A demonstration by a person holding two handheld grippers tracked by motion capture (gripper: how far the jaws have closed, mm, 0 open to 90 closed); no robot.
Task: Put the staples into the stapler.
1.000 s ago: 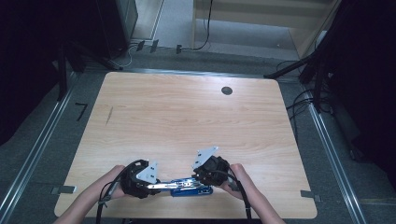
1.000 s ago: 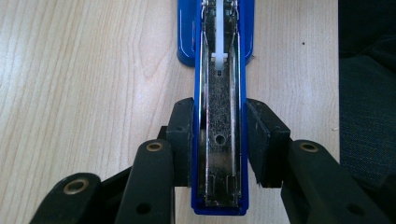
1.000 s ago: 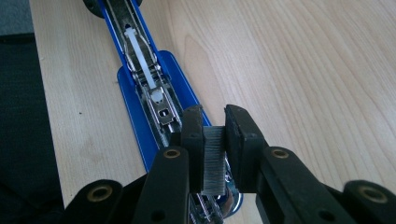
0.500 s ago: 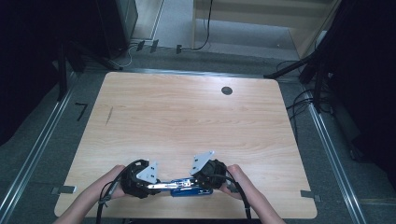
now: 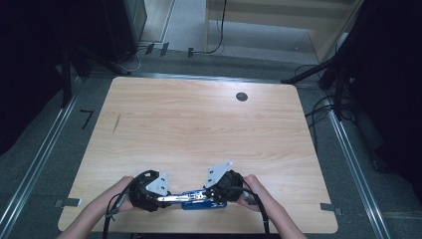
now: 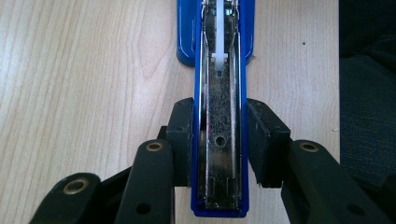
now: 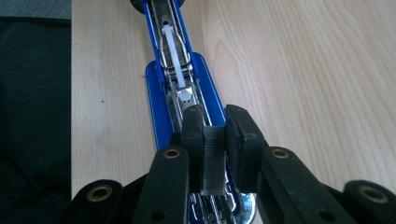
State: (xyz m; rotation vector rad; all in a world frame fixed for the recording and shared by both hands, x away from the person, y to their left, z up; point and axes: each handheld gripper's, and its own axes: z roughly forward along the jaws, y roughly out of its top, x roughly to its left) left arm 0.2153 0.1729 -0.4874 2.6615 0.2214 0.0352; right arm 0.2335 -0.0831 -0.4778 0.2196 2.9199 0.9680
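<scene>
Nothing has moved since earlier: left gripper clamps the open stapler lying lengthwise along the near table edge, right gripper pinching a staple strip directly above its channel.

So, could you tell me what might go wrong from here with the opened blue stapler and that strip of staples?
The right gripper pinches the thin grey staple strip; squeezing harder could snap it. Entering the open blue stapler channel crooked, it may jam. The left gripper clamps only the stapler's sides near the wooden table edge, so it could slip.
</scene>
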